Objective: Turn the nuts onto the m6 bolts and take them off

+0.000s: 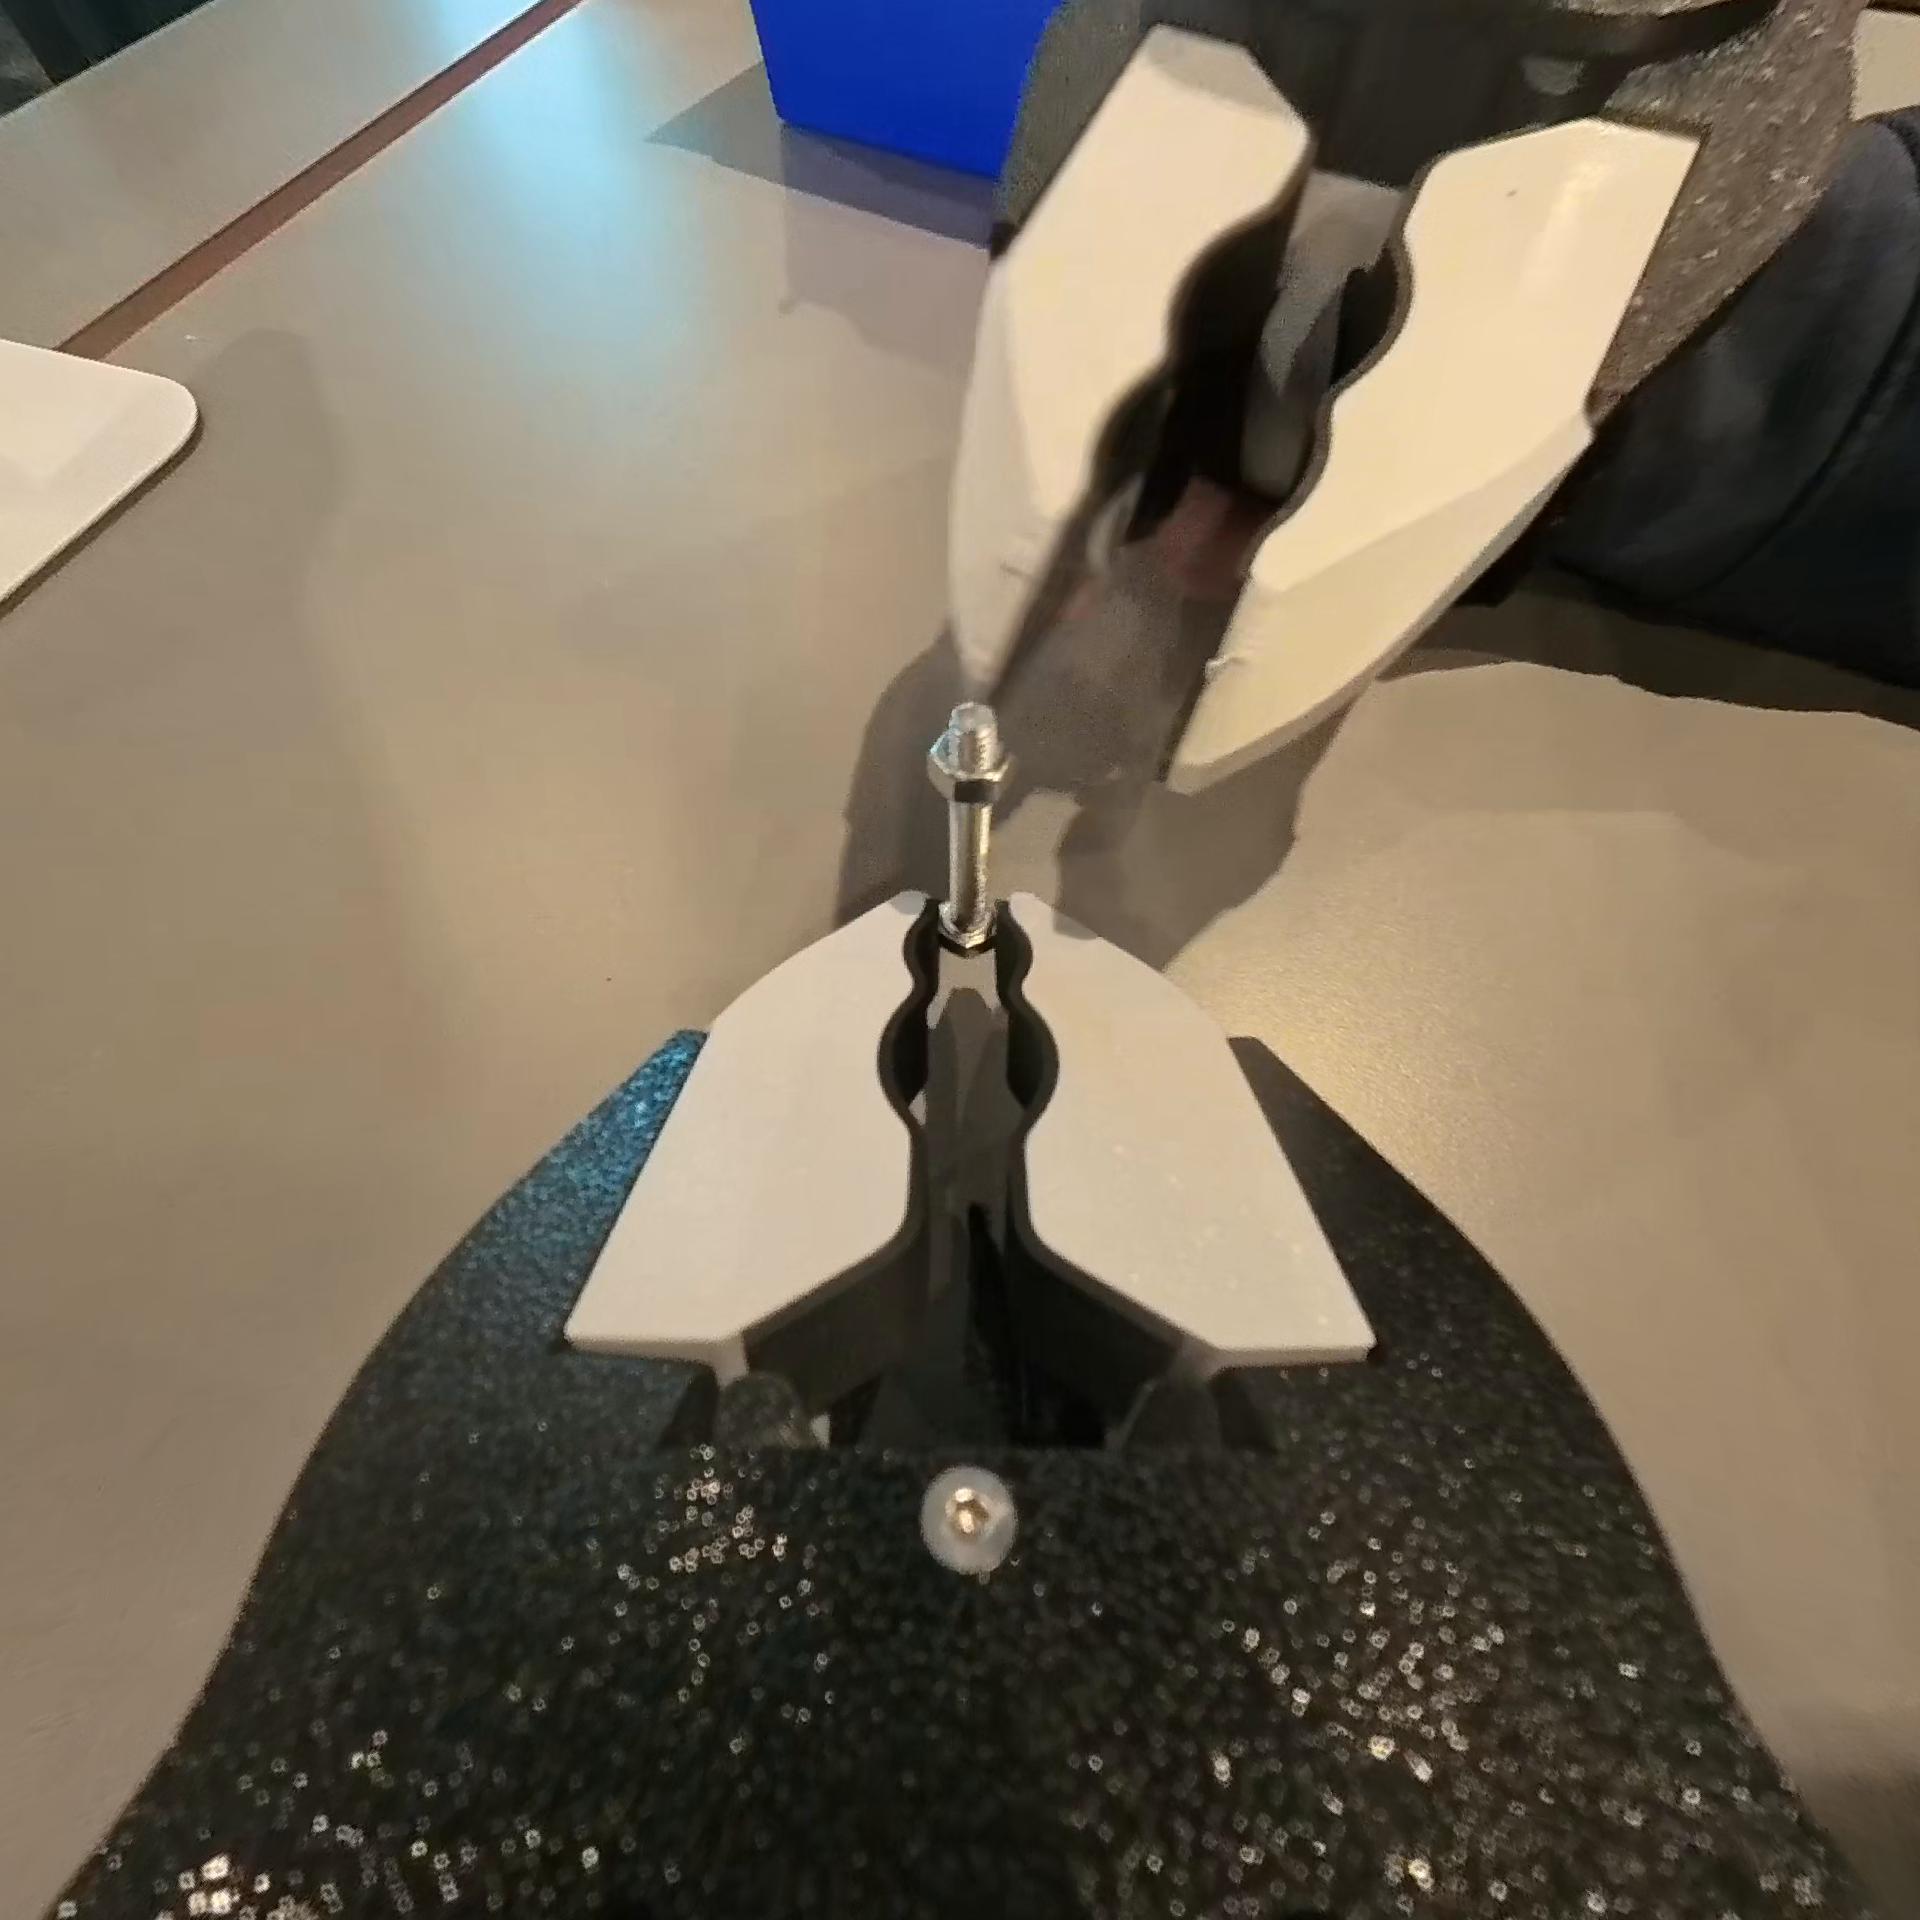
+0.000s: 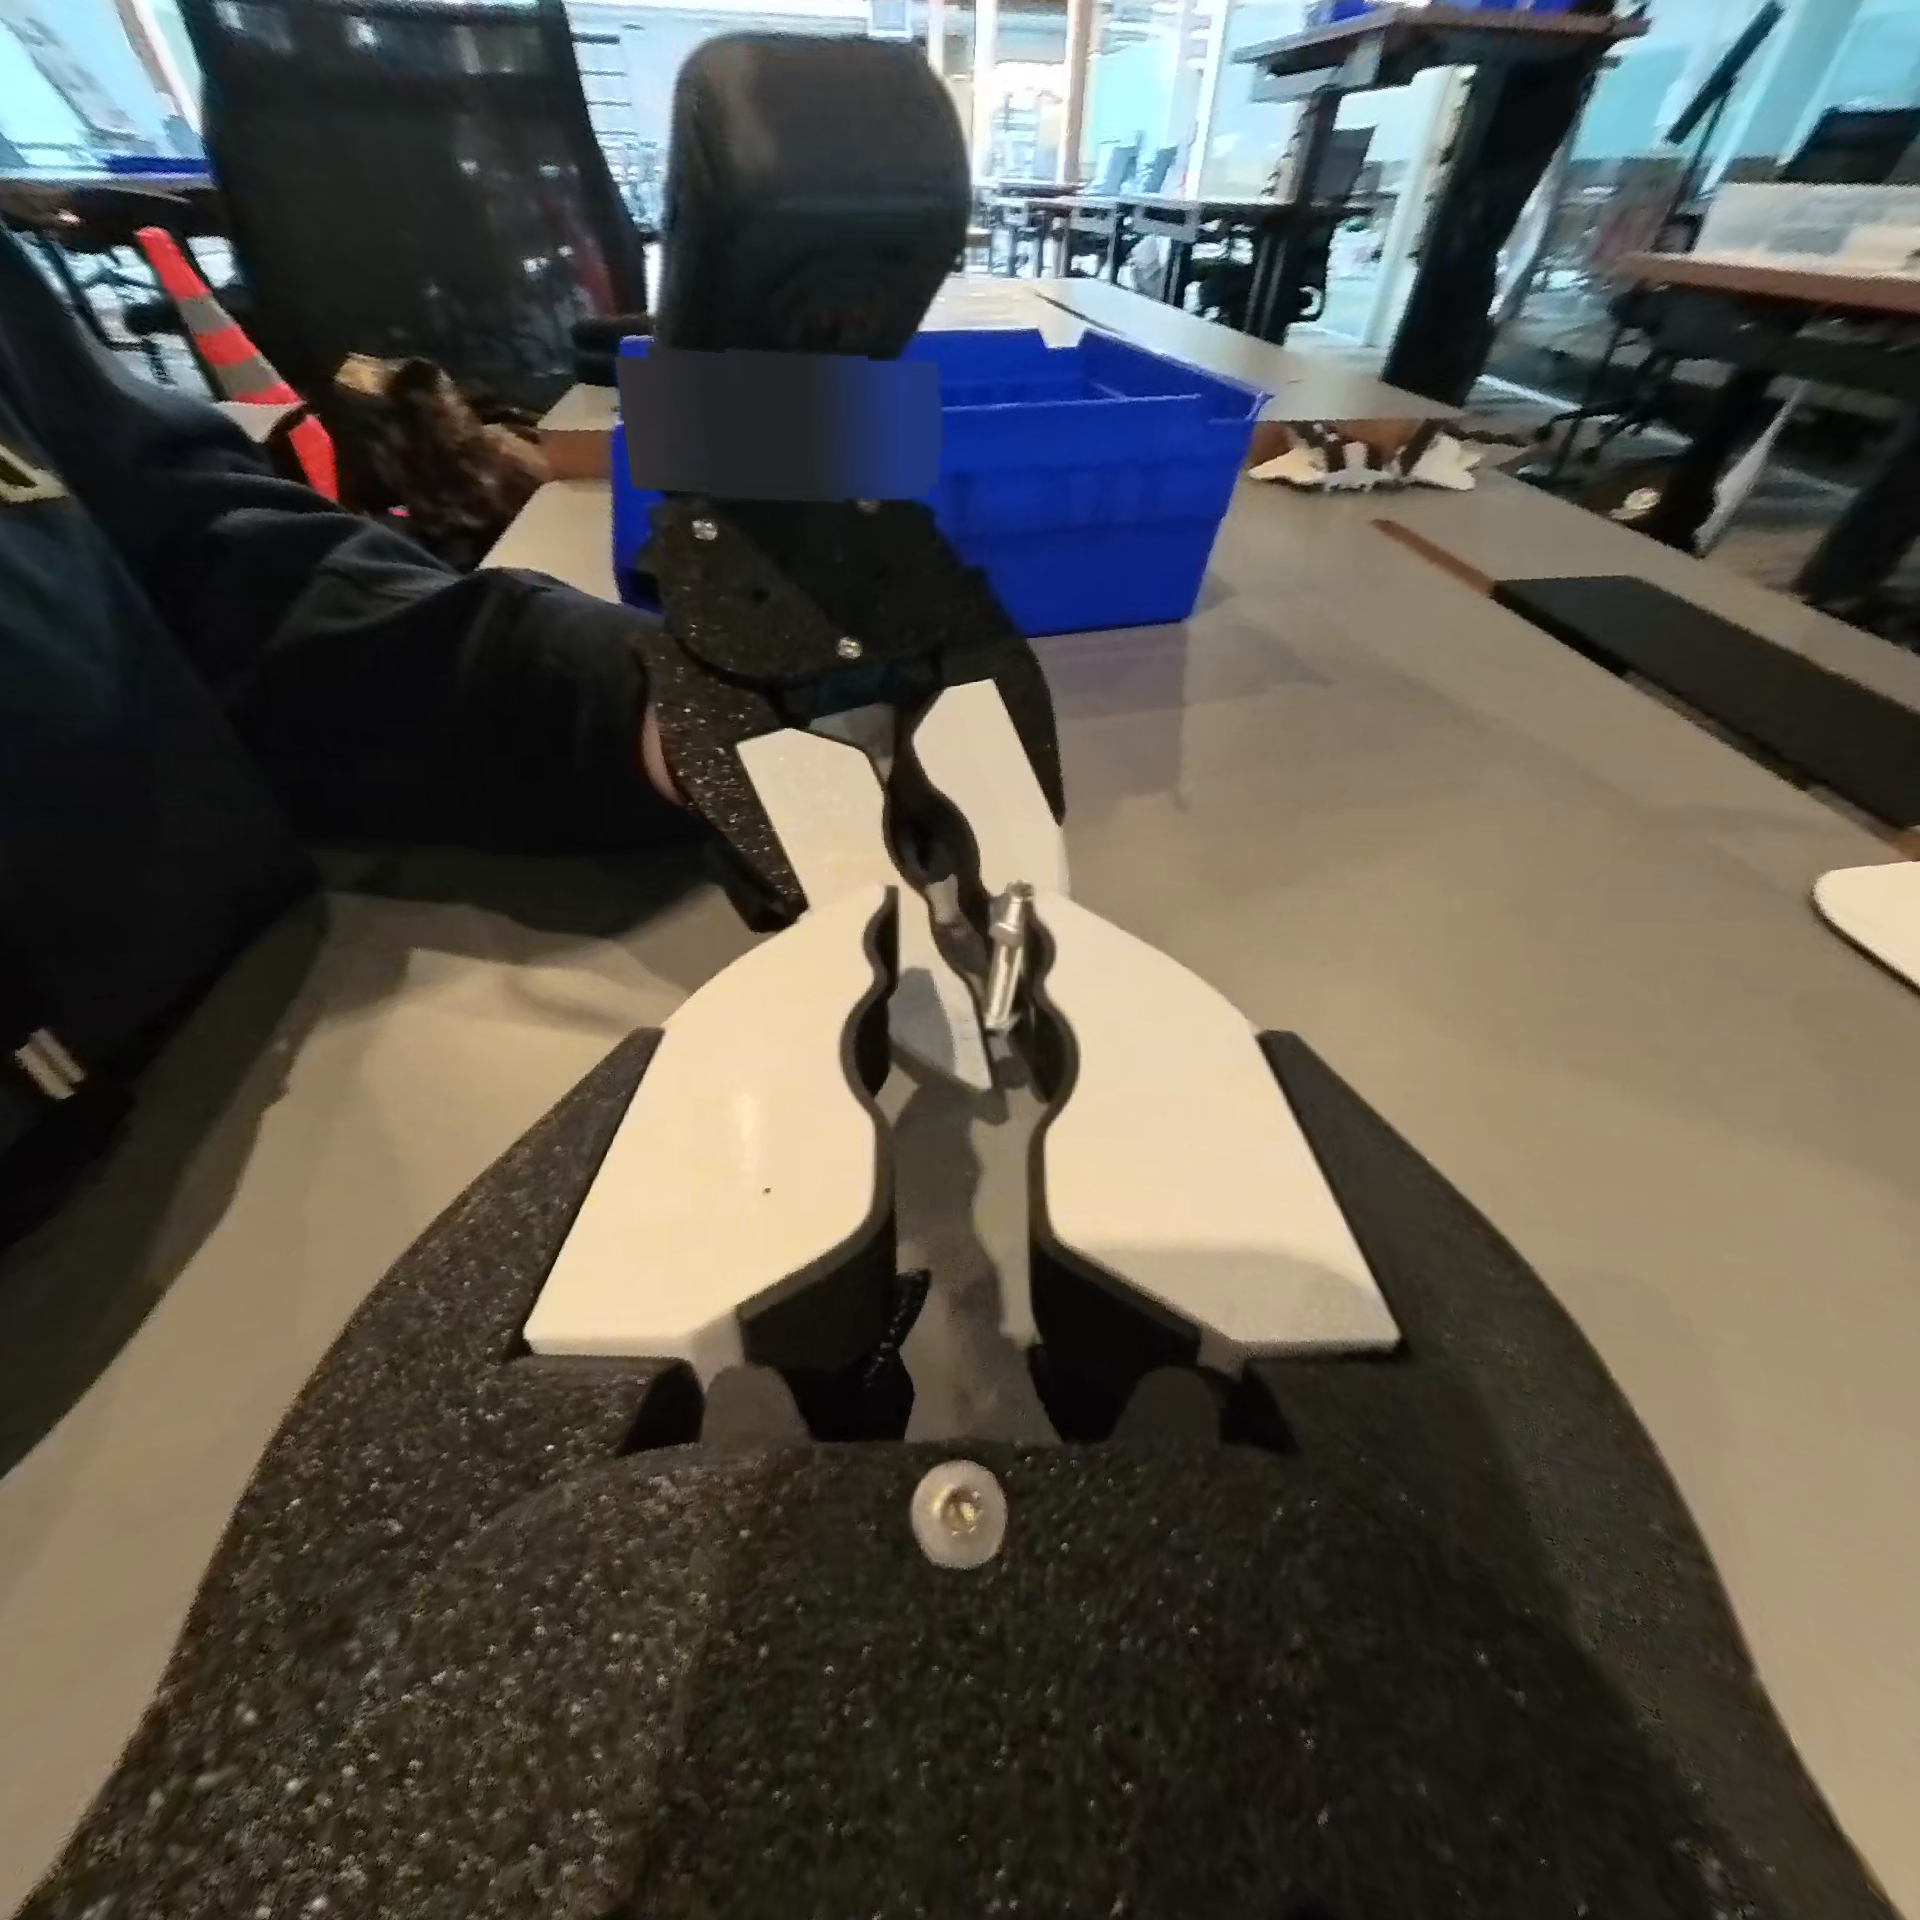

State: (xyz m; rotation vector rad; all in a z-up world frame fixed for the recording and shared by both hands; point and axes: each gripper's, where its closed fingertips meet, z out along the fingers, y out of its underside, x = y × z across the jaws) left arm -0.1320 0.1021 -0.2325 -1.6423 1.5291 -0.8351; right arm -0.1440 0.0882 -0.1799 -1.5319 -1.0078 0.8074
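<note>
Left gripper, frame centre: jaws clamped on bolt at its lower end, shank standing up beyond the tips. Nut threaded near bolt's top. Right gripper above-right, jaws apart, tips just beside nut. Grey counter; blue bin far top.

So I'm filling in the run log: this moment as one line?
left gripper: shut on bolt | nut: near bolt tip | right gripper: open, beside nut
</note>
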